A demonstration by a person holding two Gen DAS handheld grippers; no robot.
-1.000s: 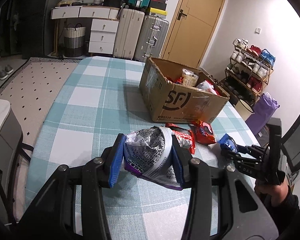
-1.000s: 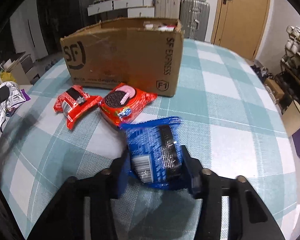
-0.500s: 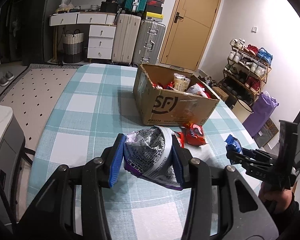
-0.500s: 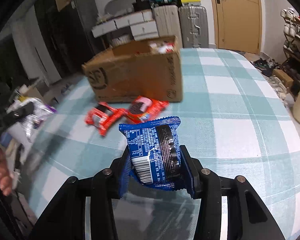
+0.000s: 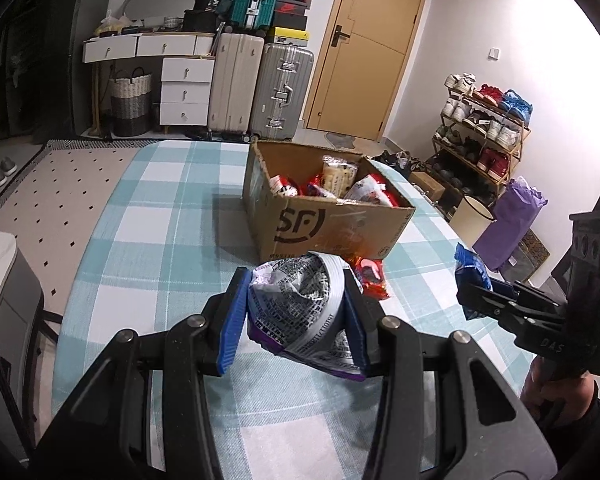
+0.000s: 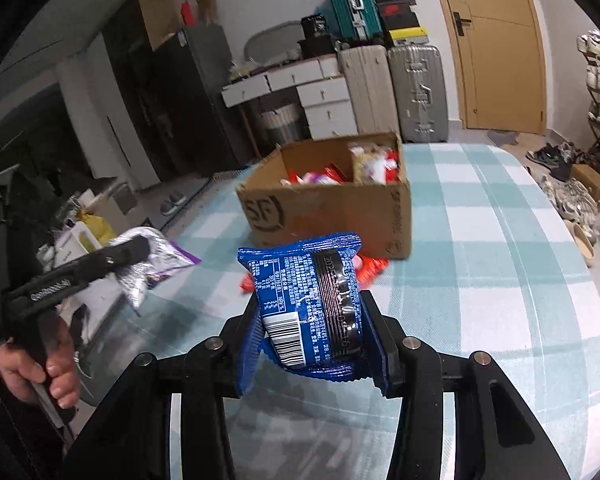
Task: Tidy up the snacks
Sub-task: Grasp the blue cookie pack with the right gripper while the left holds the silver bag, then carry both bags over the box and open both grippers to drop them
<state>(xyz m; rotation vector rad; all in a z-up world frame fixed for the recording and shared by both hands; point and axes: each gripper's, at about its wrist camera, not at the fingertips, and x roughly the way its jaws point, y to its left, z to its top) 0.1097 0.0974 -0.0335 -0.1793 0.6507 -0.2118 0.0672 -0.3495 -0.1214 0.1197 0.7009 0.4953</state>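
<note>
left tool (image 5: 296,316): i have it clenched on a crumpled silver-and-purple snack bag (image 5: 304,308), held above the worktop (image 5: 152,232).
right tool (image 6: 314,344): clamped on a blue cookie packet (image 6: 308,304), barcode facing me.
cardboard box (image 5: 336,228): at 12 o'clock from both tools, open, with snacks inside.
red packets (image 5: 370,278): lying on the worktop at the box's near side.

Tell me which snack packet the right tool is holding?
The blue packet, pinched in the right tool. The left tool holds the silver-and-purple packet.
</note>
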